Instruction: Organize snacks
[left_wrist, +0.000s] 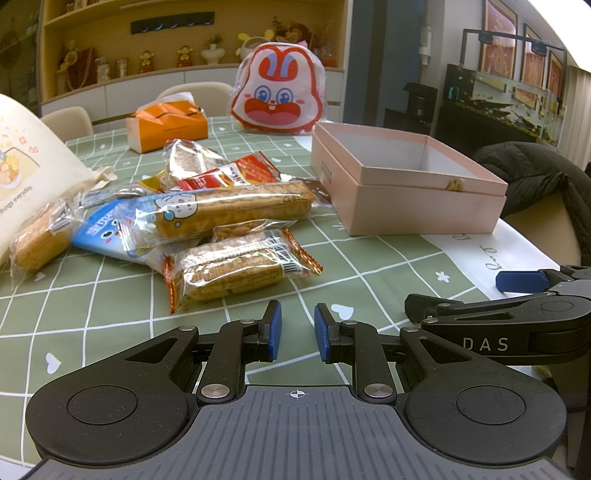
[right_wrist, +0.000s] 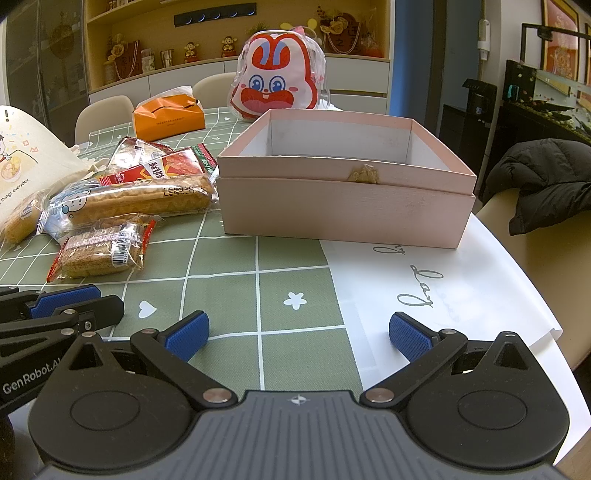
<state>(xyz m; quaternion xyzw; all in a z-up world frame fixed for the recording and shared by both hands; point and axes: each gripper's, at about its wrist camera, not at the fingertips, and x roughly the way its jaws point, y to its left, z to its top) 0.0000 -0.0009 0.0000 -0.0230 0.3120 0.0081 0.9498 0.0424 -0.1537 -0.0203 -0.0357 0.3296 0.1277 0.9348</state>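
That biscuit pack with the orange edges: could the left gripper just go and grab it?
Probably yes: the biscuit pack lies just ahead of the open left gripper, with only bare tablecloth between.

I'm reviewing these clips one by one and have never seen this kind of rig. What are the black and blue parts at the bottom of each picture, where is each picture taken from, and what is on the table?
There is no robot arm here. A person holds a two-finger gripper in each hand, and each carries a fisheye camera looking forward along its fingers. One picture comes from the left gripper, whose blue pads stand a small gap apart. The other comes from the right gripper, opened wide. Each also appears at the edge of the other's view. Both are empty and hover over the green checked tablecloth.

On the table lie a heap of wrapped snacks, with a cracker pack nearest the left gripper, and an open pink box, which looks empty as far as can be seen. Behind stand an orange tissue pack and a rabbit-face bag.
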